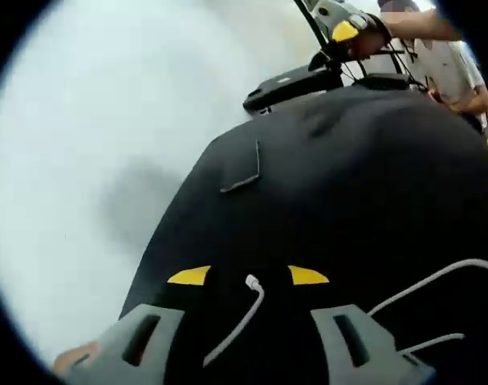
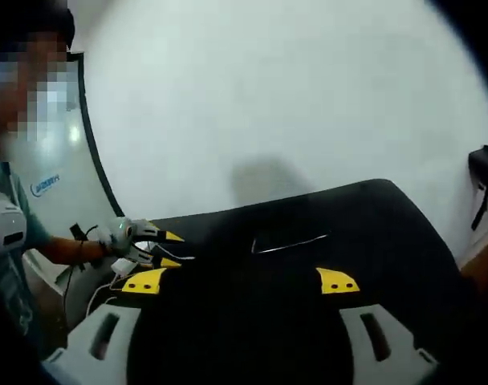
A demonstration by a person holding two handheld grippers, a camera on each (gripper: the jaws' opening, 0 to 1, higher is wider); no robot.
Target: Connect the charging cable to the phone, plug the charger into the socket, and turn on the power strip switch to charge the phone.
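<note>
A dark phone [image 1: 242, 178] lies flat on the black tabletop [image 1: 356, 184], ahead of my left gripper [image 1: 248, 276]. In the right gripper view the phone [image 2: 288, 241] shows as a thin sliver with a bright edge. The left jaws stand wide apart. The white charging cable's plug end [image 1: 253, 281] lies on the tabletop between them, touching neither, and more white cable [image 1: 433, 277] runs off to the right. My right gripper [image 2: 240, 281] is open over the tabletop with nothing between its jaws. It faces the left gripper [image 2: 170, 249], which has white cable [image 2: 122, 266] beside it.
The black tabletop [image 2: 372, 216] stands before a pale wall. A black device [image 1: 292, 83] sits past its far edge, next to the right gripper [image 1: 348, 36] in a person's hand; the black device [image 2: 485, 172] is also at the right gripper view's right edge.
</note>
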